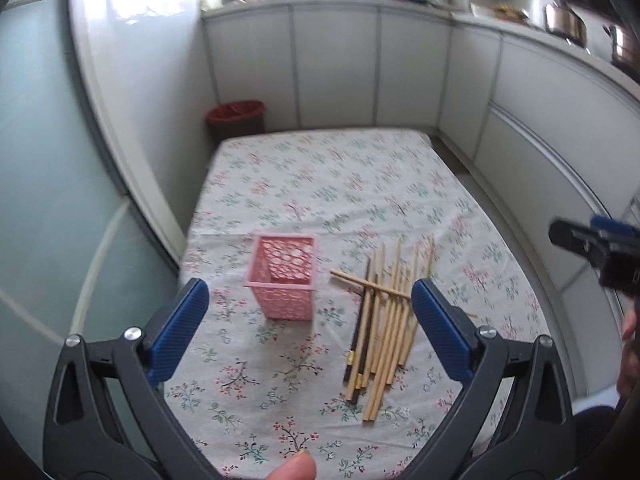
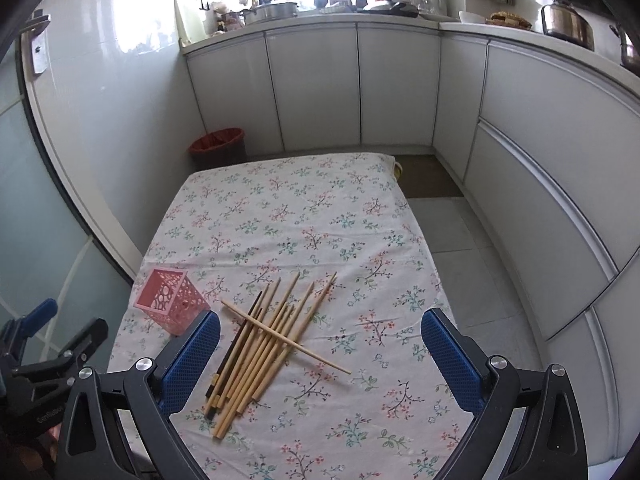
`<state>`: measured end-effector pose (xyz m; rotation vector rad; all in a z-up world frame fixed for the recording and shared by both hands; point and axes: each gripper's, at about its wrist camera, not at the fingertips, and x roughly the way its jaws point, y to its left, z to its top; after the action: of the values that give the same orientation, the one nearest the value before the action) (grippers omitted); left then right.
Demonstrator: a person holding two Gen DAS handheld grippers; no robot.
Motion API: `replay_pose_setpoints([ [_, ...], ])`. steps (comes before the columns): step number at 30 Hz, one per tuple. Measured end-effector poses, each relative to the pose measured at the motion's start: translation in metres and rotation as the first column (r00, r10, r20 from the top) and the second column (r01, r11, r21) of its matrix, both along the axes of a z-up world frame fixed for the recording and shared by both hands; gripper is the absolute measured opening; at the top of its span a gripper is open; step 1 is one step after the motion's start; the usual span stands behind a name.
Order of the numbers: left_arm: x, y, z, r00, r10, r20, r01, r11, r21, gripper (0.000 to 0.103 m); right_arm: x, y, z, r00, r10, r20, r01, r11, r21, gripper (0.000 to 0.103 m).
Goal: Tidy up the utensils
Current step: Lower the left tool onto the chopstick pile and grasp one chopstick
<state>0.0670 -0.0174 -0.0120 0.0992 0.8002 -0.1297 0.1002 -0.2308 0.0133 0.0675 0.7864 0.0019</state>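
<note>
We hold both grippers wide open and empty: the left gripper (image 1: 310,320) faces the pink basket (image 1: 285,276), the right gripper (image 2: 320,344) the pile of chopsticks (image 2: 264,344) just right of it. One chopstick (image 2: 286,336) lies crosswise; a pinch there could scatter the rest. The light basket may tip. The tablecloth (image 2: 280,208) beyond is bare, its right edge near.

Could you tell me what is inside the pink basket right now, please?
The basket looks empty: only its perforated walls show inside. Its very bottom is hidden by the near wall. The chopsticks lie beside it.
</note>
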Motion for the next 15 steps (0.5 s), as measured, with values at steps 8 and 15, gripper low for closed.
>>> replay_pose_setpoints([
  [8,0.033,-0.065,-0.063,0.926,-0.332,-0.179,0.338,0.941,0.002,0.085,0.037,-0.04,-0.036,0.992,-0.077,-0.103,0.079,0.997,0.014,0.102],
  [15,0.057,-0.125,-0.115,0.757,-0.598,-0.264,0.636,0.767,0.085,0.069,0.046,-0.09,-0.063,0.975,-0.107,-0.193,0.115,0.993,0.031,0.101],
])
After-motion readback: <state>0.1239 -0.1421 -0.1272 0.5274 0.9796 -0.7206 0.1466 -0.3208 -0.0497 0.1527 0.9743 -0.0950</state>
